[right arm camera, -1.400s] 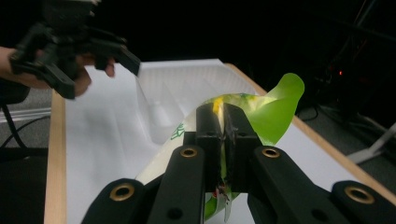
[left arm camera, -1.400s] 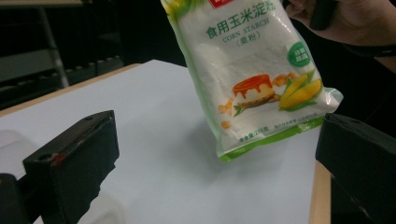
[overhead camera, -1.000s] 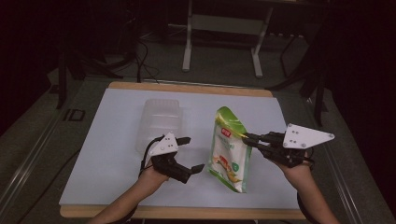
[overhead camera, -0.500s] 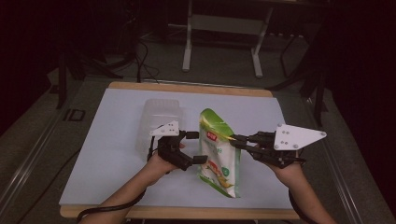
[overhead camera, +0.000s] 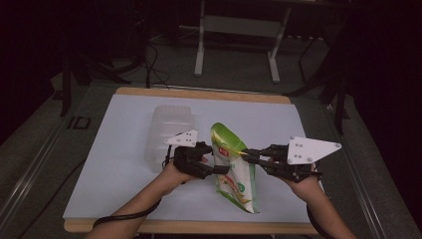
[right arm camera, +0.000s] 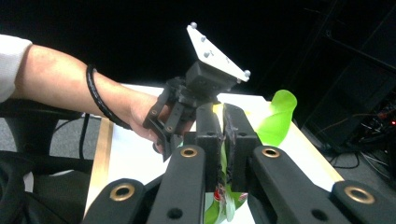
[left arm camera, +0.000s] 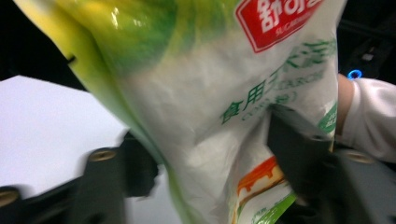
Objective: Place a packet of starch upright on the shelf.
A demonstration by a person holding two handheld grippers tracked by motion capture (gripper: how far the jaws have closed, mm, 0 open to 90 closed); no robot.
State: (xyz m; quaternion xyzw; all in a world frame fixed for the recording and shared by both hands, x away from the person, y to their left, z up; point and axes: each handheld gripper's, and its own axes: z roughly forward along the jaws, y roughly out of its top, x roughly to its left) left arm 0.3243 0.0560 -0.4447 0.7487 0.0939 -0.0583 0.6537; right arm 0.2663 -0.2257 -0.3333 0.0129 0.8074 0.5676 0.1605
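The right gripper (overhead camera: 247, 154) clamped the pouch (overhead camera: 233, 169) edge; the left gripper (overhead camera: 215, 160), jaws apart, straddled the pouch, a clear tub (overhead camera: 166, 134) just beyond.

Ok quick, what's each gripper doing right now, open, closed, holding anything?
Left gripper: open, its jaws on either side of the green pouch, not pinching it.
Right gripper: closed on the pouch's edge.

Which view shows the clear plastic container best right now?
The high view: the clear plastic container lies on the table, beyond the left gripper. I cannot make it out in either gripper view.
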